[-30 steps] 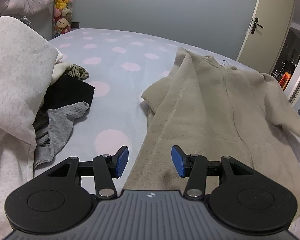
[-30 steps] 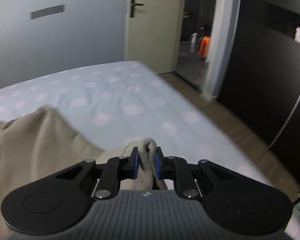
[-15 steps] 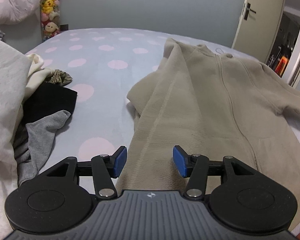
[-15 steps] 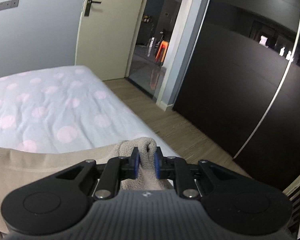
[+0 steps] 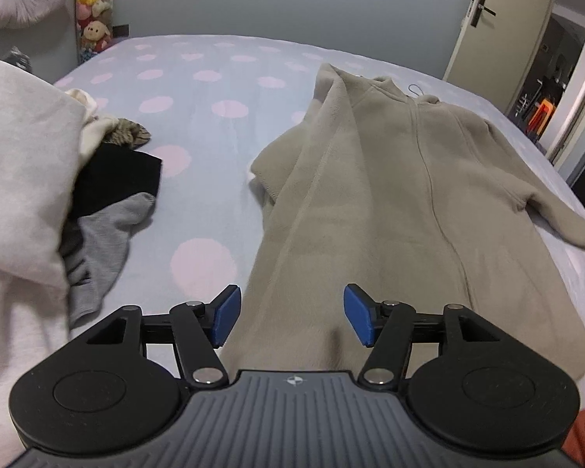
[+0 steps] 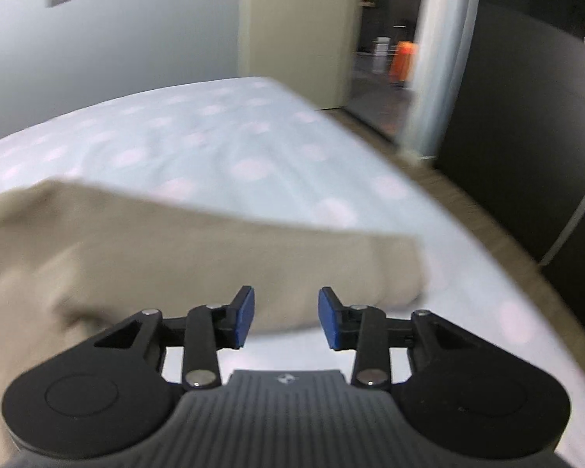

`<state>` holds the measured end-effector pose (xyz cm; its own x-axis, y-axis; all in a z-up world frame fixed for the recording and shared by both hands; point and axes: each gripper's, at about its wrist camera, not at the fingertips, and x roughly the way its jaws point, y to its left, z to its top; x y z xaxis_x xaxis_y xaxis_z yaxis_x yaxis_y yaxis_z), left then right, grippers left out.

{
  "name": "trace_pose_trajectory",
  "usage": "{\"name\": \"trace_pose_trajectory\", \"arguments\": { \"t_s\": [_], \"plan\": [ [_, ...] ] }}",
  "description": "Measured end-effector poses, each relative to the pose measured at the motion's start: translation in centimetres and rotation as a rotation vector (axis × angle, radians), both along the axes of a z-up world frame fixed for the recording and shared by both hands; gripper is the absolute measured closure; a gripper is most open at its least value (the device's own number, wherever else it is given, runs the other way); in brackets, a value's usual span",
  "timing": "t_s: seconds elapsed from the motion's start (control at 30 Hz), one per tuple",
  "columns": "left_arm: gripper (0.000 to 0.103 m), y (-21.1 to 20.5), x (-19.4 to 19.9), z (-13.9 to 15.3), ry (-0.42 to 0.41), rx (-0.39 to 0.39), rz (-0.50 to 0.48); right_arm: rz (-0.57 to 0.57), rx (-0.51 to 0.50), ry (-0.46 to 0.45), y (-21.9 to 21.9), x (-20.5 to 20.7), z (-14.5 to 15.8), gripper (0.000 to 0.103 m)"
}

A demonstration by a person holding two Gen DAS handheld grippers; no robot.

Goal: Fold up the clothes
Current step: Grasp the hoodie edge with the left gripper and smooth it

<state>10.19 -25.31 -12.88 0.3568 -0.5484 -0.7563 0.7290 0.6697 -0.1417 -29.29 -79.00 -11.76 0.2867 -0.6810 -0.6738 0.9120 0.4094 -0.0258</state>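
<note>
a: how far along was the folding?
b: early. one beige fleece jacket (image 5: 390, 202) lay spread ahead of the left gripper (image 5: 288, 316), unfolded; its sleeve (image 6: 253, 257) lay just ahead of the right gripper (image 6: 286, 319).
a: and the grips?
b: both jaws had just been opening, released, clamping nothing. one heap of clothes (image 5: 109, 195) waited left.

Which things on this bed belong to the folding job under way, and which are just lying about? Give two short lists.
Part of the job:
- beige fleece jacket, spread flat on the bed
- left gripper, open
- right gripper, open, jaws just opened, nothing between them

Lying about:
- black garment
- grey garment
- white duvet
- plush toys
- door
</note>
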Motion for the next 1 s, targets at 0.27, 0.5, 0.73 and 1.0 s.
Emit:
{"name": "trace_pose_trajectory", "arguments": {
  "t_s": [0.27, 0.5, 0.73, 1.0],
  "plan": [
    [0.04, 2.8, 2.8, -1.9, 0.192, 0.048, 0.08, 0.139, 0.133, -0.218, 14.7, 1.7, -3.9, 0.046],
    [0.039, 3.8, 4.7, -5.3, 0.336, 0.104, 0.151, 0.054, 0.178, -0.377, 21.7, 2.1, -6.6, 0.037],
    [0.03, 3.6, 4.4, -9.4, 0.464, 0.128, 0.178, -0.02, 0.132, -0.484, 22.3, 0.0, -6.4, 0.032],
    [0.083, 4.7, 3.8, -8.2, 0.423, 0.033, 0.201, -0.048, 0.114, -0.446, 22.2, 0.5, -6.5, 0.032]
  ]
}}
